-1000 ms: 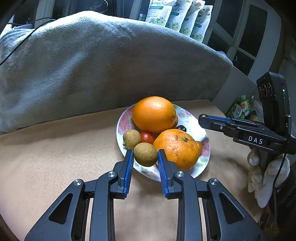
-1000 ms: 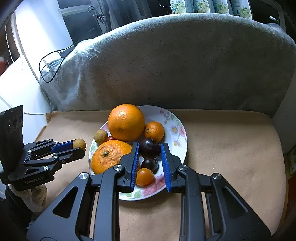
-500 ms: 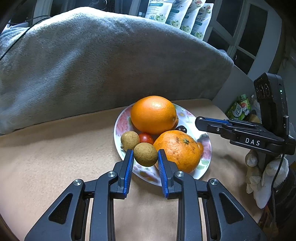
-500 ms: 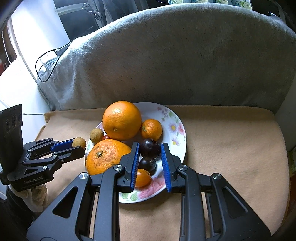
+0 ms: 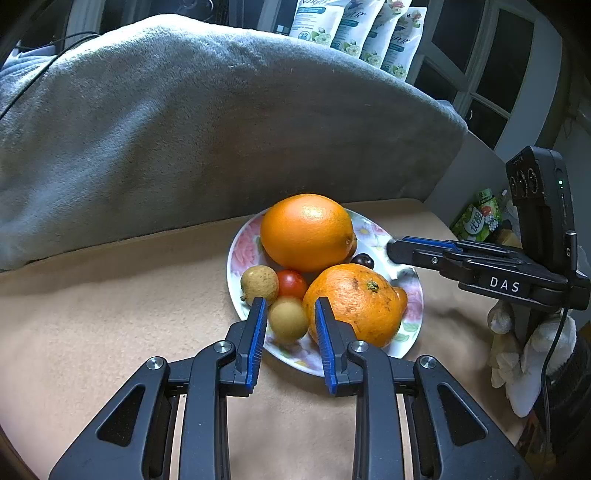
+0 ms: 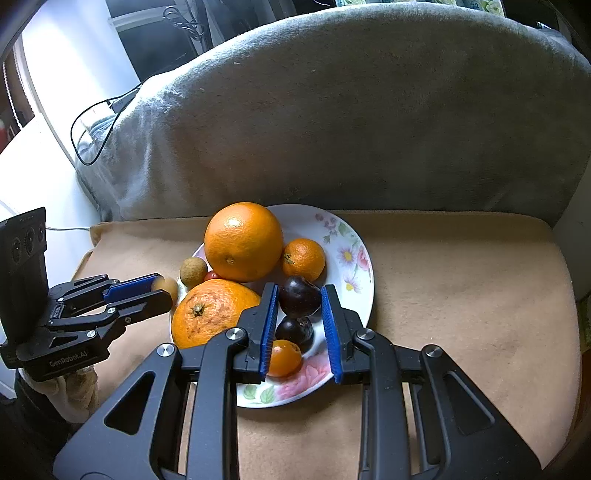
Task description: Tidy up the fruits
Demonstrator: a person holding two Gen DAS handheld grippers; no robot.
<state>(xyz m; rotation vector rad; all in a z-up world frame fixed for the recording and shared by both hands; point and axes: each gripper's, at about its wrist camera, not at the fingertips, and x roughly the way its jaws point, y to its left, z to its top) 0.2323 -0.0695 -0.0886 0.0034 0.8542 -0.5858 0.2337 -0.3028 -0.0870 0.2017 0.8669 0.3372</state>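
A floral plate (image 5: pixel 240 254) (image 6: pixel 354 251) on the beige cushion holds a big orange (image 5: pixel 306 232), a rough-skinned orange (image 5: pixel 354 302), a mandarin (image 6: pixel 303 258), a longan (image 5: pixel 259 284), a red tomato (image 5: pixel 291 283), an orange tomato (image 6: pixel 283 357) and a dark plum (image 6: pixel 295 330). Over the plate's near-left rim, my left gripper (image 5: pixel 289 306) (image 6: pixel 166 290) is shut on a second longan (image 5: pixel 288 319), which looks blurred and sits near the fingertips. My right gripper (image 6: pixel 297 291) (image 5: pixel 391 251) is shut on another dark plum (image 6: pixel 299 295) above the plate.
A grey blanket (image 5: pixel 184 129) covers the backrest behind the plate. Beige cushion (image 6: pixel 461 295) spreads to the right of the plate. White packets (image 5: pixel 354 29) stand behind the backrest, a black cable (image 6: pixel 92 129) lies at its left end, and a green packet (image 5: pixel 478 218) sits off the right edge.
The longan in my left gripper now looks blurred, smaller and slightly nearer the fingertips. Both grippers and the plate have barely shifted.
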